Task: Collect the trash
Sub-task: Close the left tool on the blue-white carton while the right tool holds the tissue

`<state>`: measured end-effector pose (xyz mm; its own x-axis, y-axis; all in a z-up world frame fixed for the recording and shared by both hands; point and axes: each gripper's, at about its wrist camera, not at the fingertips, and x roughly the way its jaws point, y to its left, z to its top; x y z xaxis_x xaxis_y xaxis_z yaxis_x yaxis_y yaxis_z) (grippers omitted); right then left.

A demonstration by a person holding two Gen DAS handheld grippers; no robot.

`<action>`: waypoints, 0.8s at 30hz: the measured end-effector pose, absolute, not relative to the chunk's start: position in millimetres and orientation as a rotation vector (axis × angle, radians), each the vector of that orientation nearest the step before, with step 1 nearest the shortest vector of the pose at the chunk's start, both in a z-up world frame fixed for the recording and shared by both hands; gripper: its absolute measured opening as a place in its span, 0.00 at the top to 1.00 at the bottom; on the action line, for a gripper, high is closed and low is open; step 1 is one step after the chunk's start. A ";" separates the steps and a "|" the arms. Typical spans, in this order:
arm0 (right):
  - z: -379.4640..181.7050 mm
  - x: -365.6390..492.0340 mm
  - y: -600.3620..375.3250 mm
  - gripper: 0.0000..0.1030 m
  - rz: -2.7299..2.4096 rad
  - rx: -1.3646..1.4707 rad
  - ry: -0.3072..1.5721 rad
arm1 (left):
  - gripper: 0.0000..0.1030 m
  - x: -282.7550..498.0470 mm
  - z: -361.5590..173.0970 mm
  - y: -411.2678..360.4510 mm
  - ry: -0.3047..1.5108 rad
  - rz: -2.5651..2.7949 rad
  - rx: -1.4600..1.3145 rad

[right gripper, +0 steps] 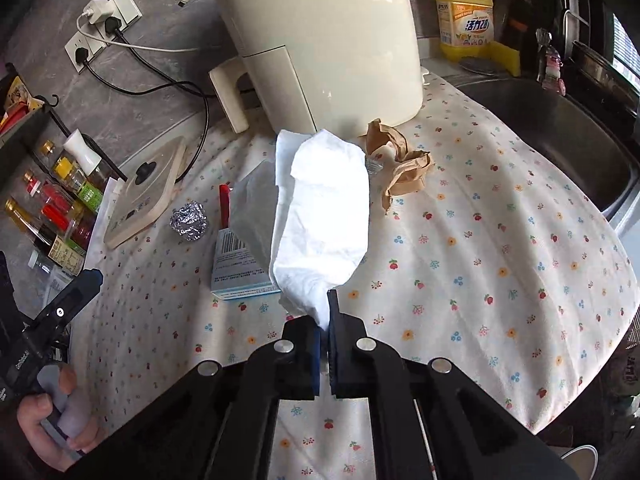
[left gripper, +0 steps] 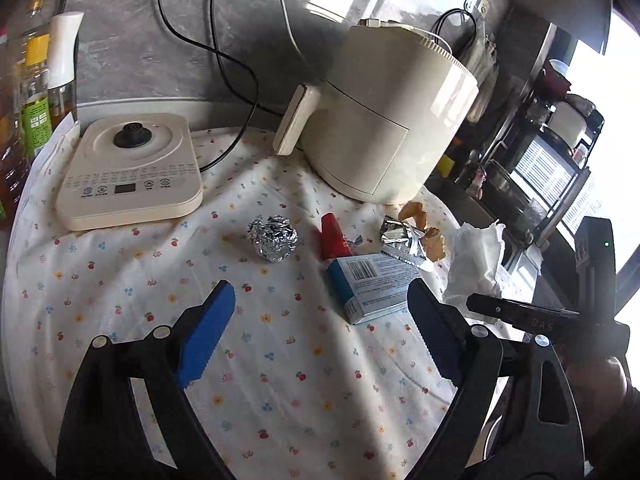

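Note:
My right gripper is shut on one end of a crumpled white tissue, which stands up off the floral cloth; the same tissue shows at the right of the left wrist view. My left gripper is open above the cloth, its right finger beside a blue and white carton that nothing grips. Farther back lie a foil ball, a red wrapper, a silver wrapper and crumpled brown paper. The carton and foil ball lie left of the tissue.
A cream air fryer stands at the back of the table and a kettle base at the left. Bottles line the left side. A sink and a yellow detergent bottle are at the right. A hand holds the left gripper.

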<state>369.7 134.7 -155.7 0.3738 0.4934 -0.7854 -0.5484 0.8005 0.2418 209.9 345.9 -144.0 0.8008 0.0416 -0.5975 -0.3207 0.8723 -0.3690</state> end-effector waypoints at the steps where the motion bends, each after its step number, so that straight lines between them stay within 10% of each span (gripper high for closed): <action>1: -152.5 370.9 127.0 0.96 0.647 -0.053 0.976 | 0.15 218.3 -145.1 343.9 0.622 0.177 -0.473; 24: -140.6 342.8 -39.2 0.96 0.275 0.195 0.928 | 0.17 350.0 -188.7 310.1 0.833 -0.219 -0.223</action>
